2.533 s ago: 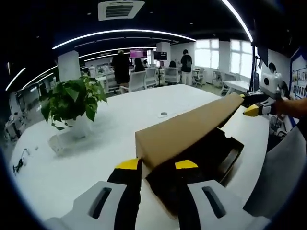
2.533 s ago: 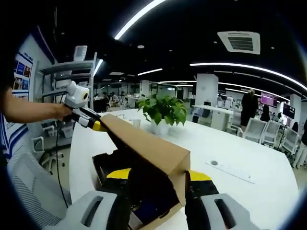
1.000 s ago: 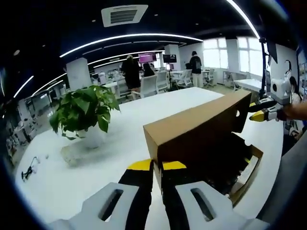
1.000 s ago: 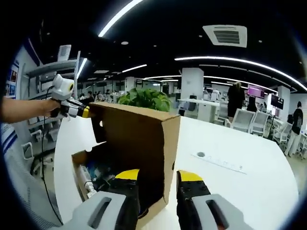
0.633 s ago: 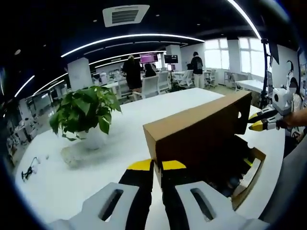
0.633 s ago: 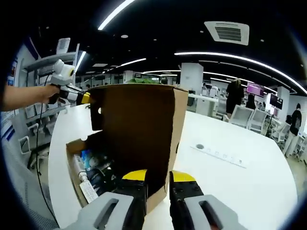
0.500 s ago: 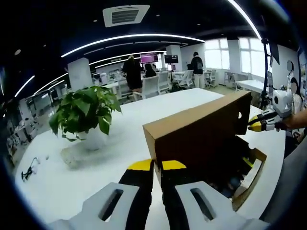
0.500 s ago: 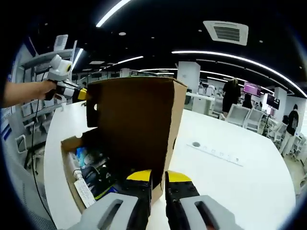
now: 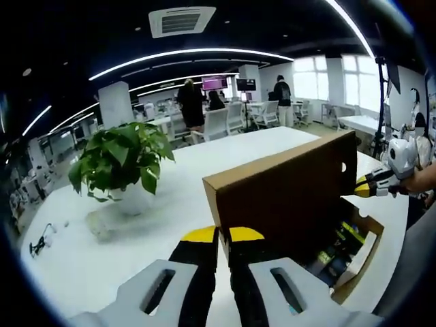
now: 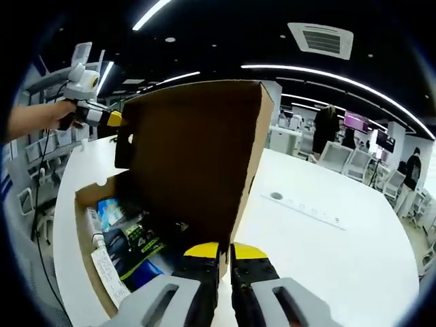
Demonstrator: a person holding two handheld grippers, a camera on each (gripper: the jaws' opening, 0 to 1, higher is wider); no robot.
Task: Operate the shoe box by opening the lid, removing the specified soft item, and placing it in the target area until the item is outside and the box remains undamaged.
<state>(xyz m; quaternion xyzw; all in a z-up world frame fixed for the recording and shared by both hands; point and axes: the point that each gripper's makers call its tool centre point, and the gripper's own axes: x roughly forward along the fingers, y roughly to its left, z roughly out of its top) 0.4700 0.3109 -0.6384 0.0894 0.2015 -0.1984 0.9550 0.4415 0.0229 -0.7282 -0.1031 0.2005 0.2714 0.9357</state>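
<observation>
The cardboard shoe box [image 9: 361, 262] lies on the white table with its lid [image 9: 286, 191] swung up to stand upright. My left gripper [image 9: 223, 235] is shut on the near end of the lid's edge. My right gripper [image 10: 225, 251] is shut on the other end of the lid [image 10: 191, 157]. Inside the box [image 10: 85, 252] lie dark packed items [image 10: 133, 248] with blue and green print and a white paper strip. The right gripper [image 9: 364, 186] shows beyond the lid's far corner, held by a hand. The left gripper [image 10: 112, 118] shows at the lid's upper left corner.
A potted green plant [image 9: 122, 153] stands on the table [image 9: 102, 259] to the left of the box. A round grommet [image 10: 275, 196] and a flat strip [image 10: 306, 210] sit in the tabletop [image 10: 327, 259] behind the lid. Office chairs and people are far back.
The lid has swung from slanting over the box to upright, baring the contents. Both grippers' jaws have closed tight on the lid's ends.
</observation>
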